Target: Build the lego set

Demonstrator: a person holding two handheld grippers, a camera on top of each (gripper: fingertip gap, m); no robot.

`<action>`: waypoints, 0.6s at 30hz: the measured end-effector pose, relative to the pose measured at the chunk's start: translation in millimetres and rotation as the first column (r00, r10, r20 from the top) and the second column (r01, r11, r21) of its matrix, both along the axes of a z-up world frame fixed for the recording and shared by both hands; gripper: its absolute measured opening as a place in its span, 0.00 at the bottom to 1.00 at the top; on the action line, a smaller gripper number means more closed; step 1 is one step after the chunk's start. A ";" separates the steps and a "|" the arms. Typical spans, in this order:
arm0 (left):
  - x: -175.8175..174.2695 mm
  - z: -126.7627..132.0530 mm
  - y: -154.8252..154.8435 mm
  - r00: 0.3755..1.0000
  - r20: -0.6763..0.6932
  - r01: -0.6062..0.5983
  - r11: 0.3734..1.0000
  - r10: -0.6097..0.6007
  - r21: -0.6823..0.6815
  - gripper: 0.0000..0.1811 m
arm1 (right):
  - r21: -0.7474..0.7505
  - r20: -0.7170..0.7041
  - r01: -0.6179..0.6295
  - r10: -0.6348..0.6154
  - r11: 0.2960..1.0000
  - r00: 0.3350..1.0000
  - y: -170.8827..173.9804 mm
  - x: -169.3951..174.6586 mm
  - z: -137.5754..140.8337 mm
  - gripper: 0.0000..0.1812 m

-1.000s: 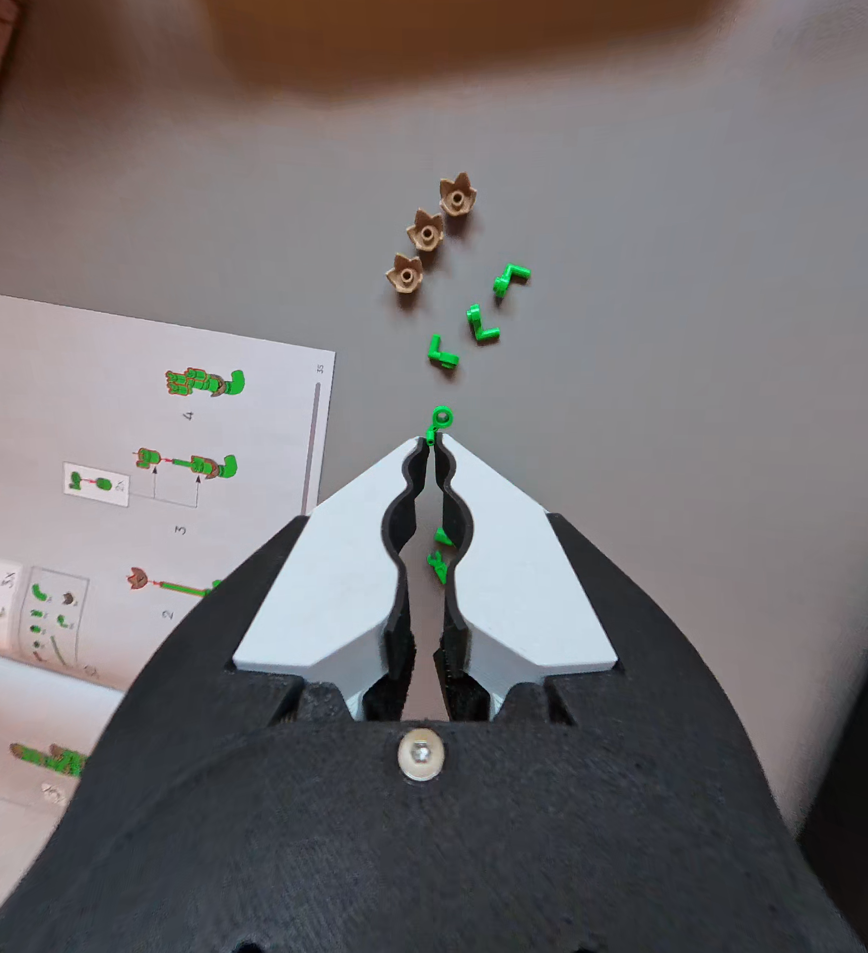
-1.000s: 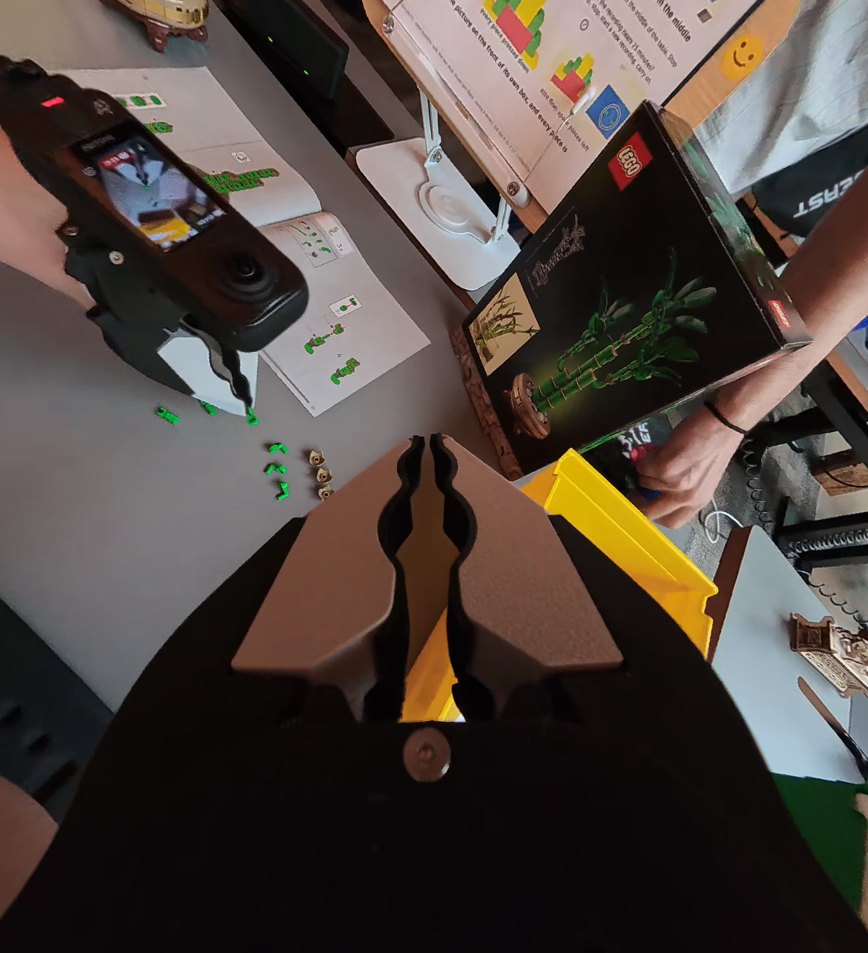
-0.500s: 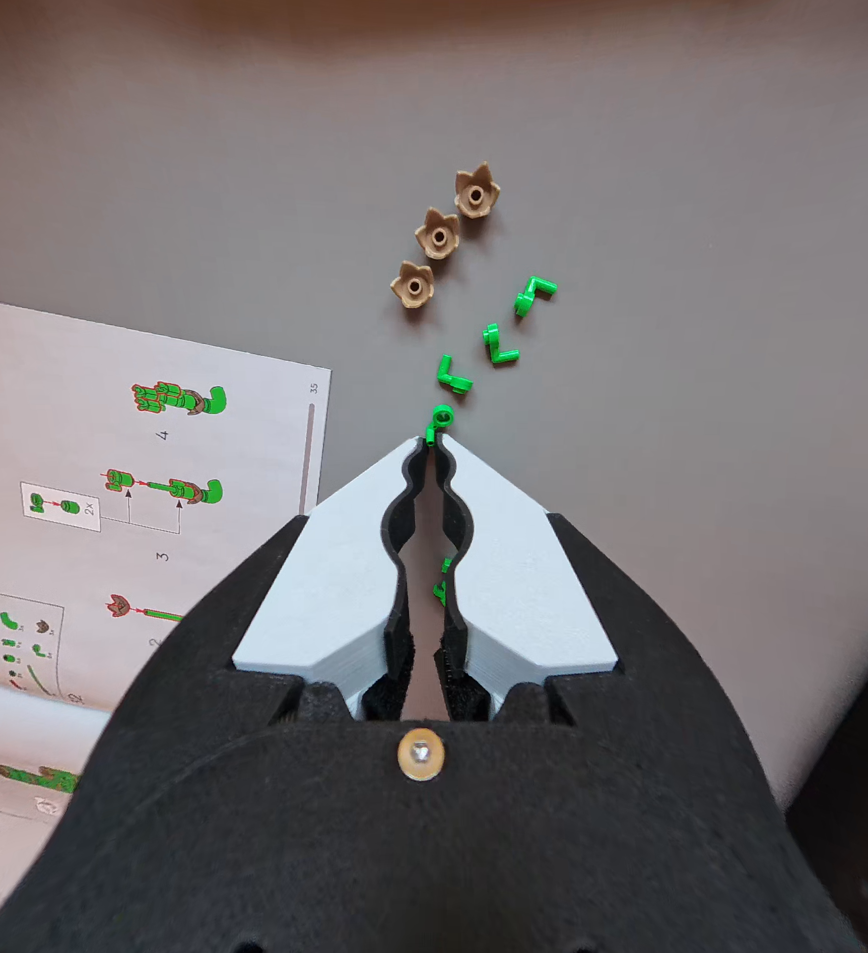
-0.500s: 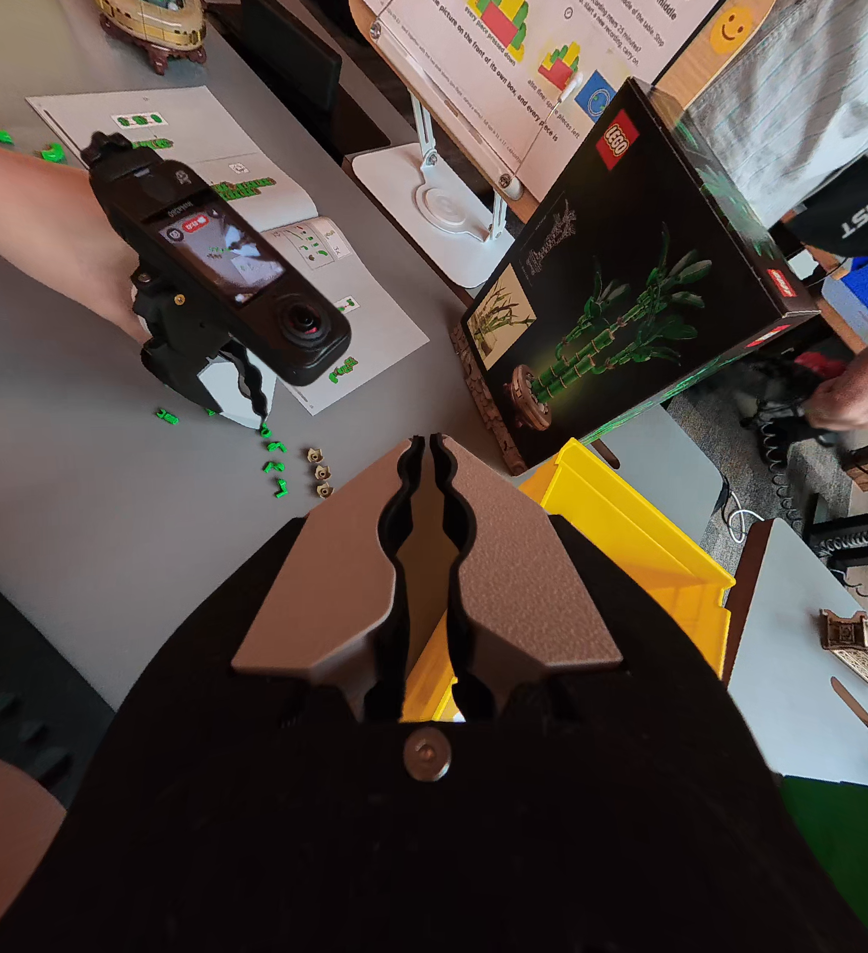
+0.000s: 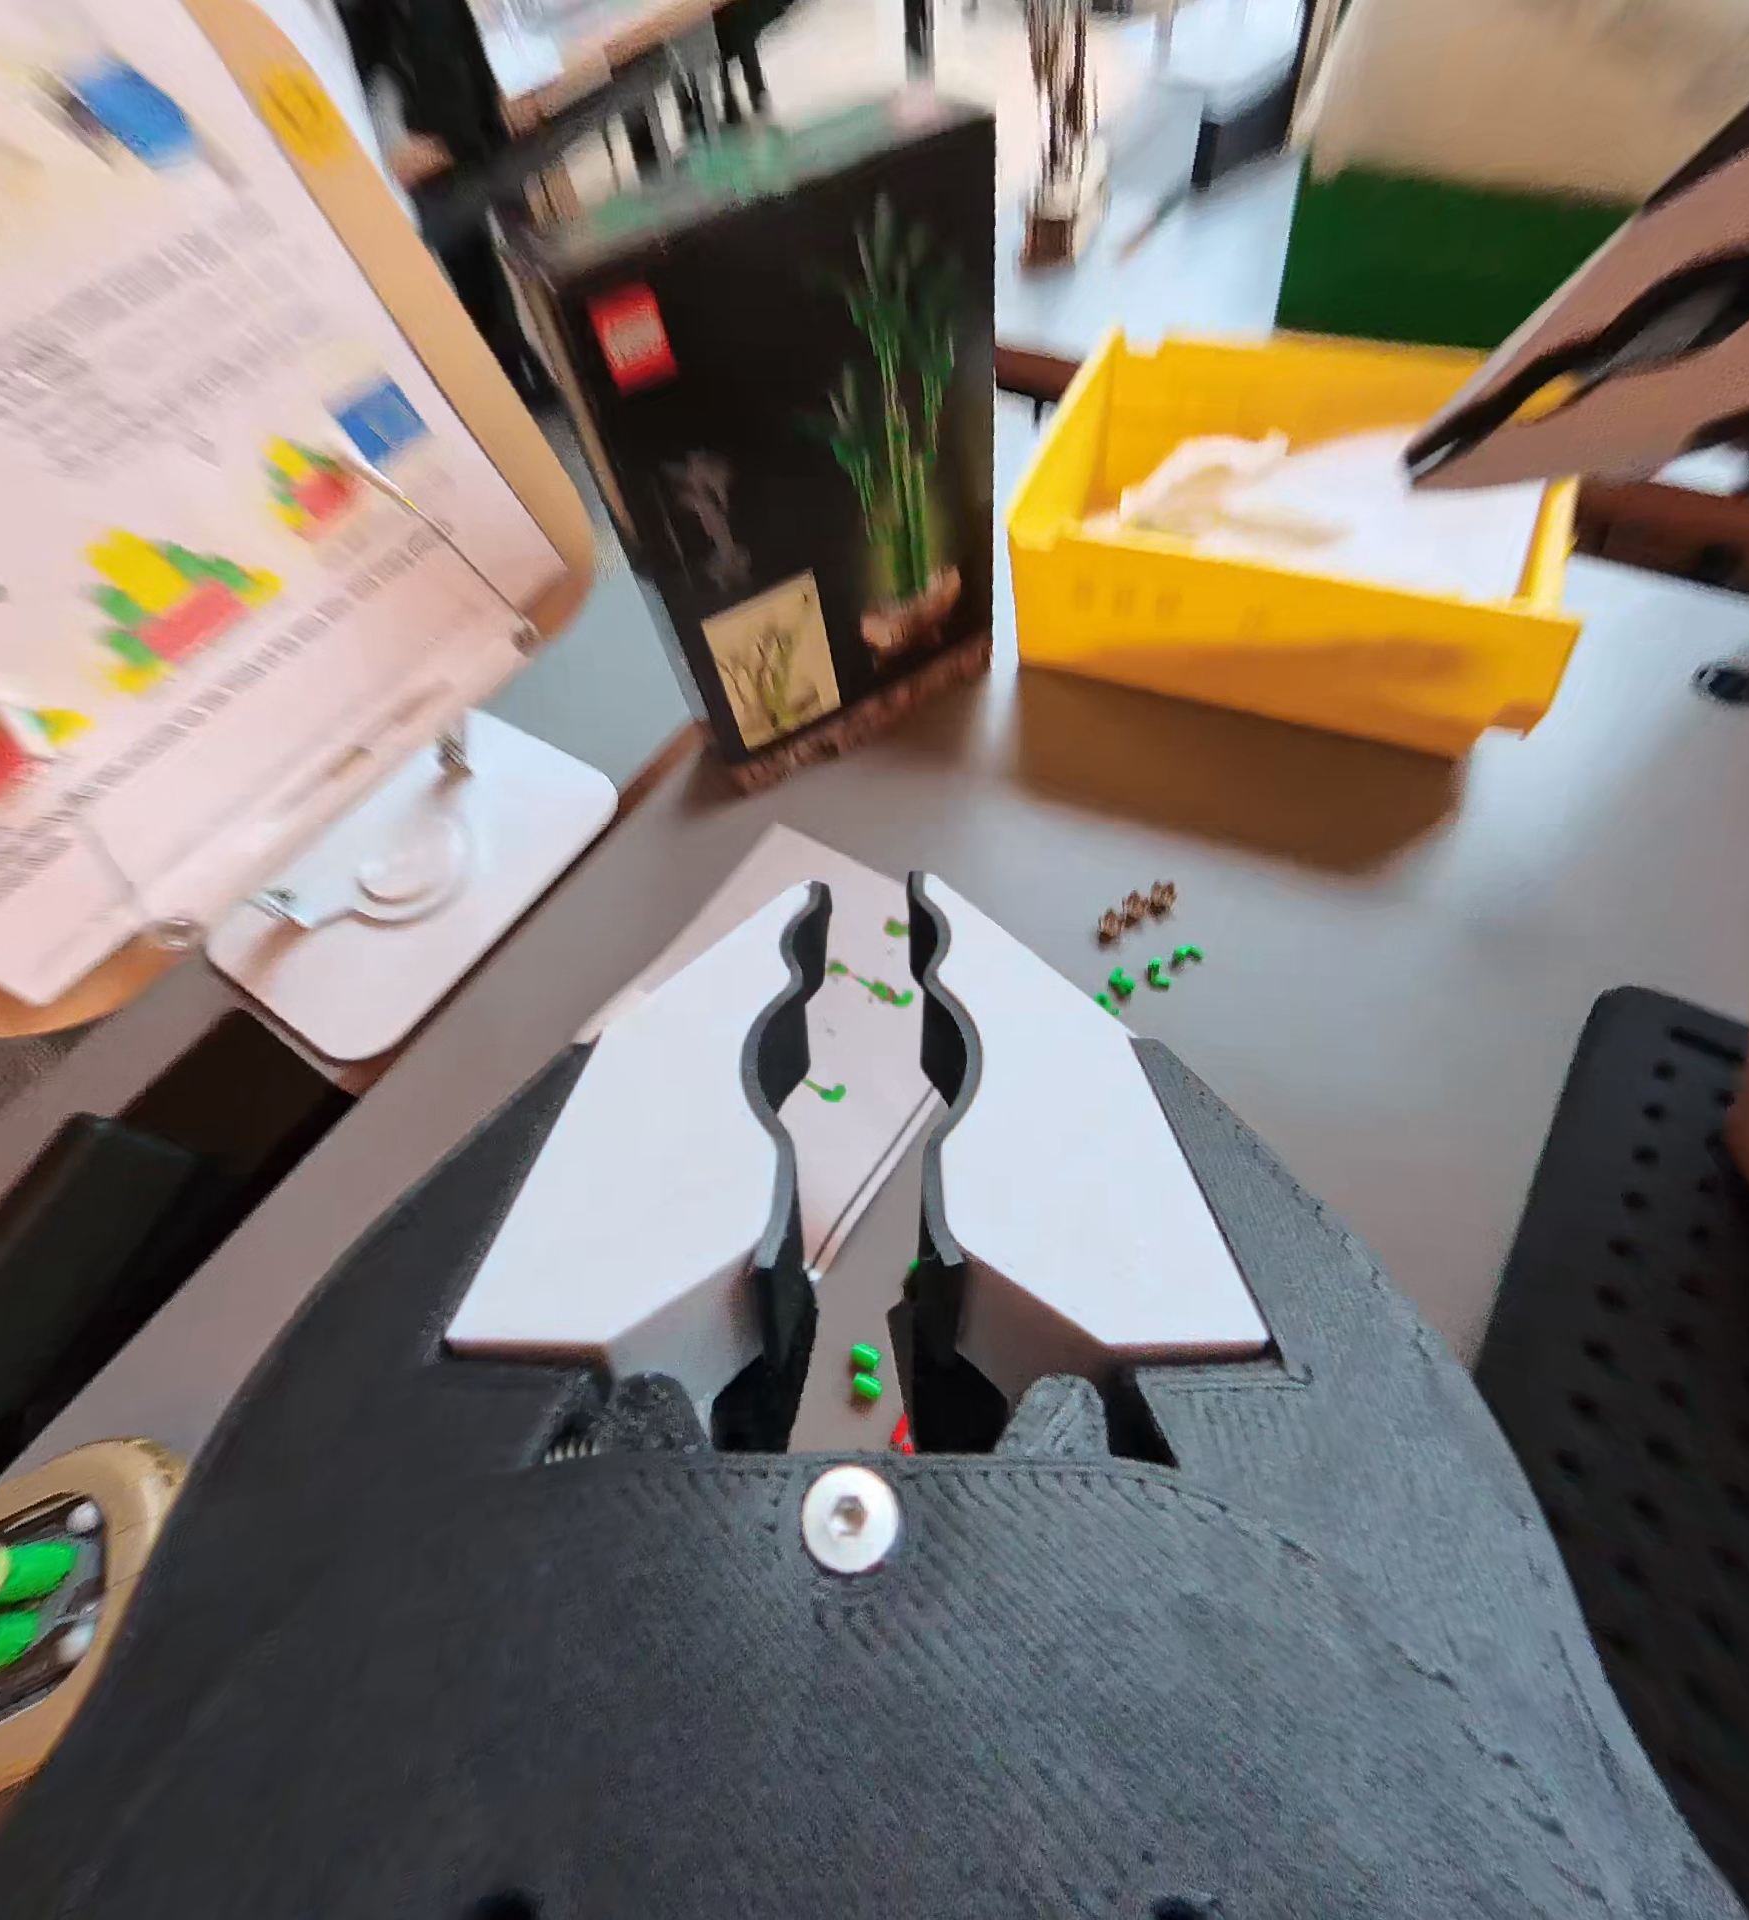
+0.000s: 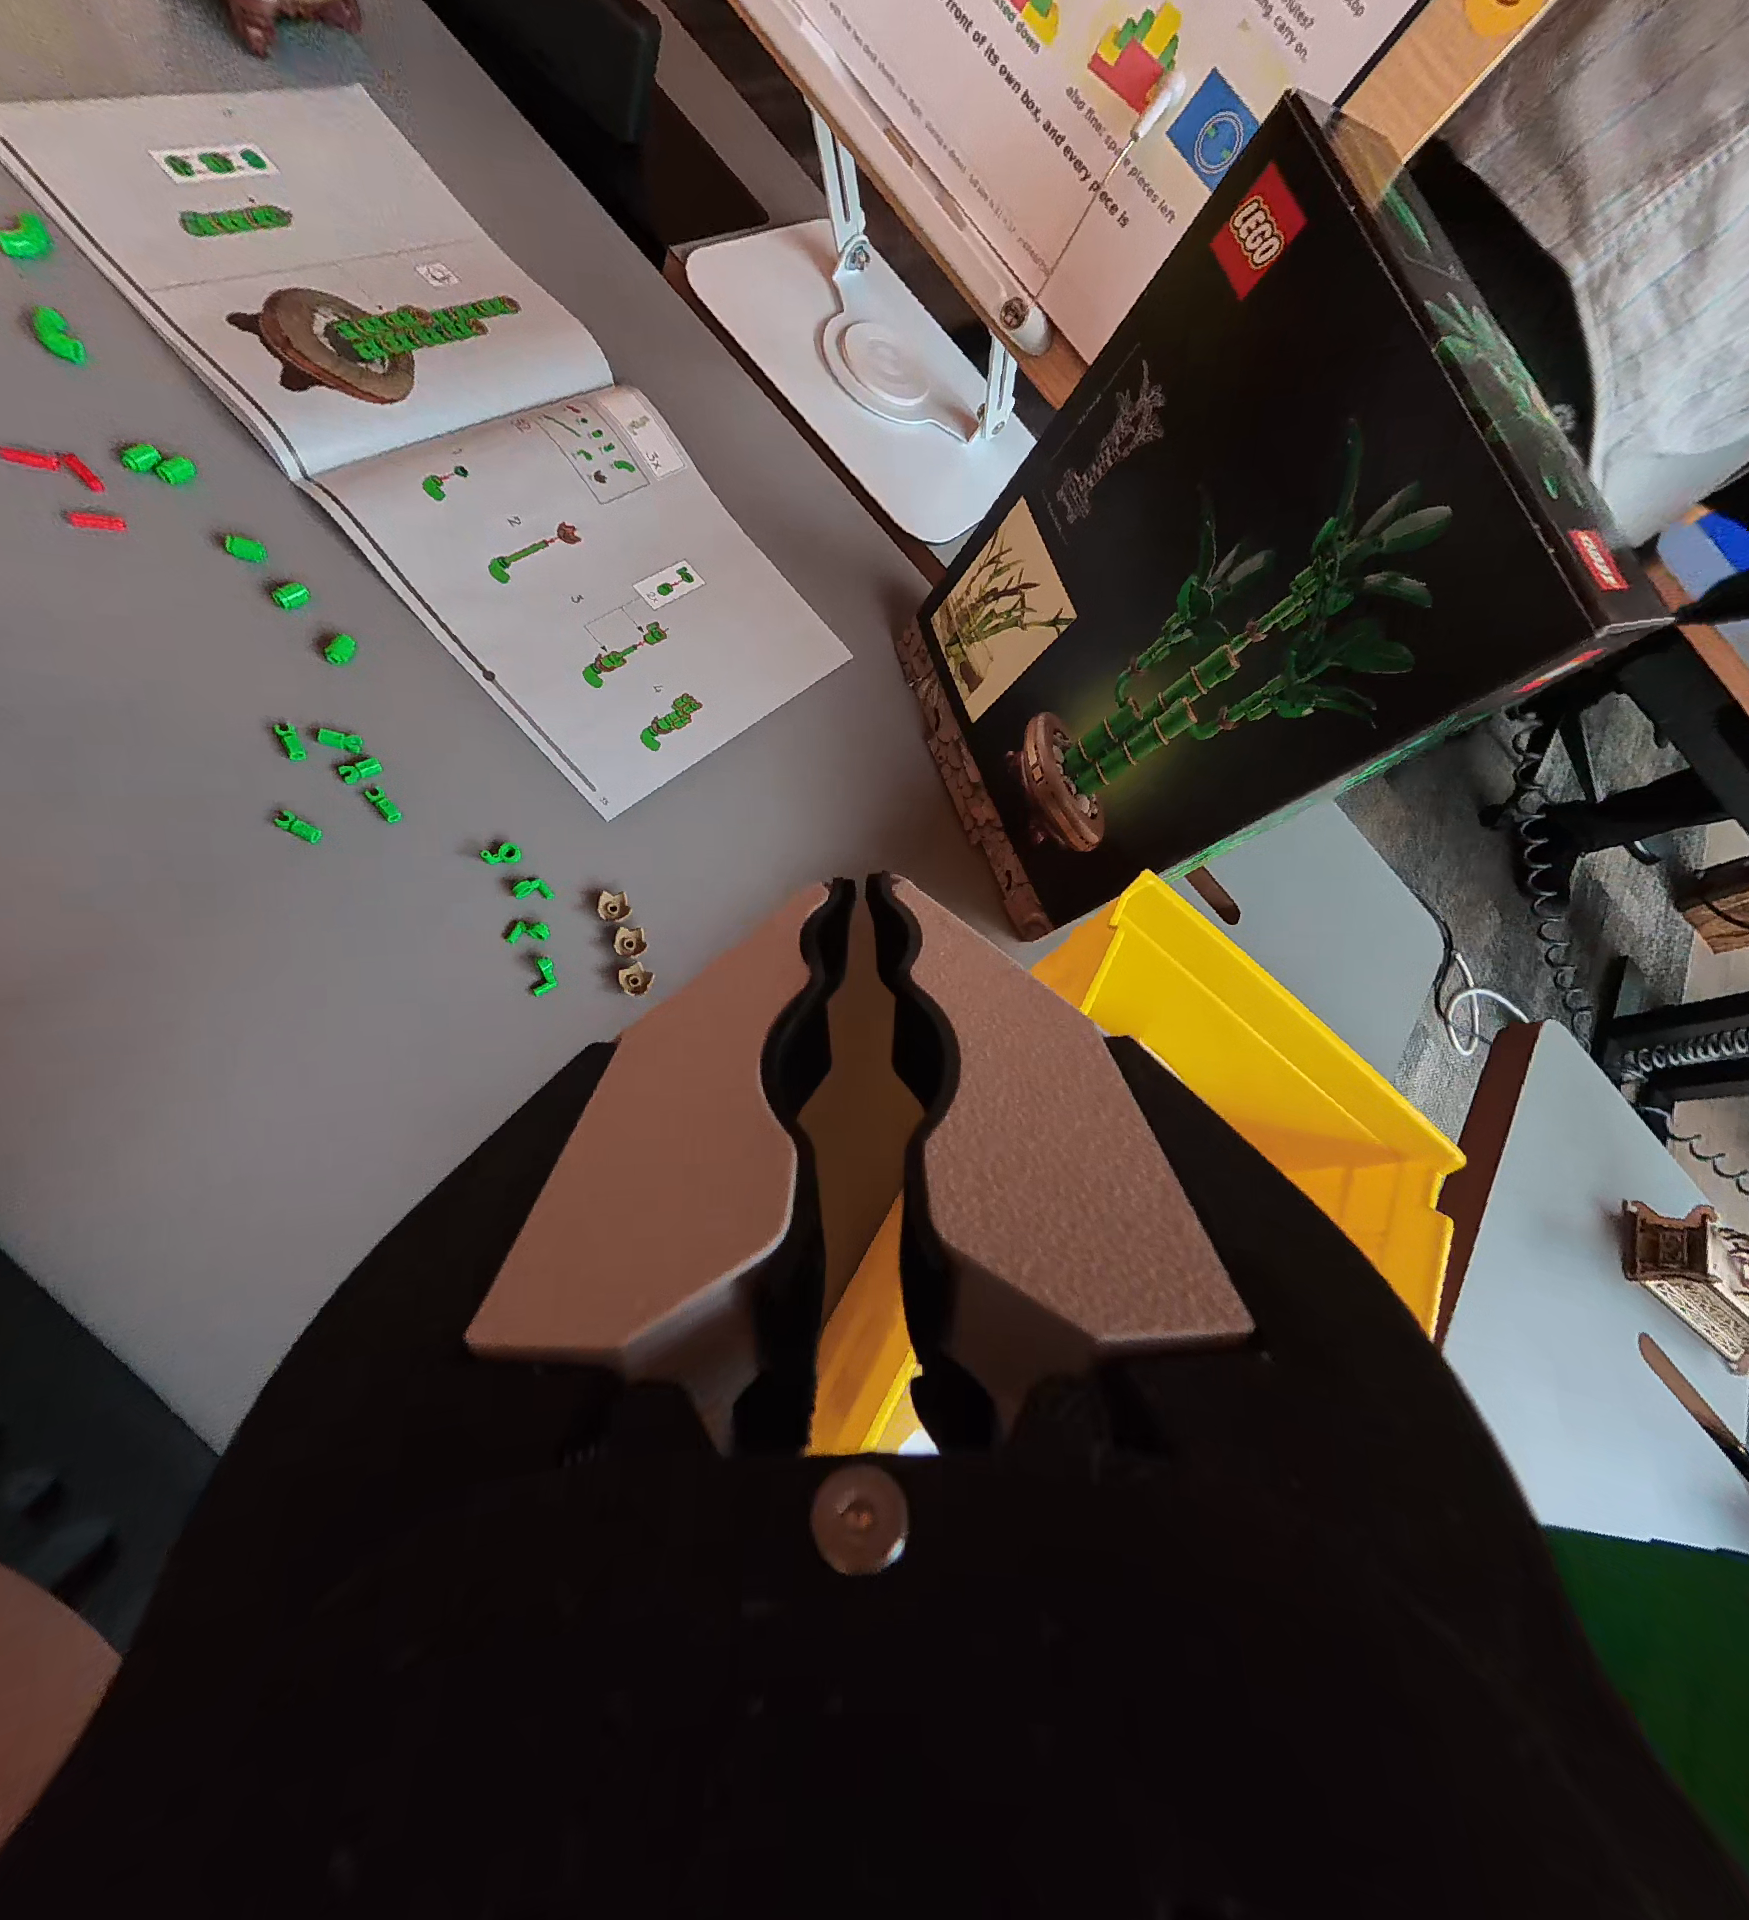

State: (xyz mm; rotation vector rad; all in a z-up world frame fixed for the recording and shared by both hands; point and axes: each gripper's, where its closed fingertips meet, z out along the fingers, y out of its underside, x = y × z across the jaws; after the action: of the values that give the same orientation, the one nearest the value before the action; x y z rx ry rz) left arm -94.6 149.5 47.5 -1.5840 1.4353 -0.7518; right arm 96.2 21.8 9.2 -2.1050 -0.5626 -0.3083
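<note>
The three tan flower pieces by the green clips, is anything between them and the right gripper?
Nothing visible. The three tan flower pieces lie on bare grey table, just left of the right gripper; its jaws are nearly closed and empty.

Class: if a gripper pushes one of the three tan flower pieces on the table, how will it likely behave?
The tan flower pieces look tiny, so probably light and easily slid. Rounded, they may roll or tip.

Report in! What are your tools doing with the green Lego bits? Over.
Left tool open, empty. Right tool shut, empty, over yellow bin. Green pieces loose on table beside booklet.
</note>
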 end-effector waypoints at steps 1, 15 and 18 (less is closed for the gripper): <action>-15.7 16.7 -1.3 0.998 0.056 -0.004 1.000 0.003 0.009 0.09 | -0.013 0.006 0.004 -0.004 1.000 1.000 1.8 -0.6 -1.6 0.01; -143.0 72.8 33.6 0.936 0.324 -0.203 0.965 0.141 0.167 0.19 | -0.195 0.200 -0.030 0.069 0.980 0.977 39.3 -45.5 -22.4 0.01; -138.3 70.0 39.0 0.938 0.317 -0.207 0.961 0.141 0.186 0.17 | -0.193 0.221 -0.059 0.102 0.979 0.970 45.9 -57.8 -21.0 0.02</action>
State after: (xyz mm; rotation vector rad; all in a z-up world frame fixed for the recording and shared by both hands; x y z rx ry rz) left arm -232.9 188.5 117.6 -1.3422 1.0978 -0.6735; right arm 38.4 67.7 -11.8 -2.2329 -0.8406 -0.4734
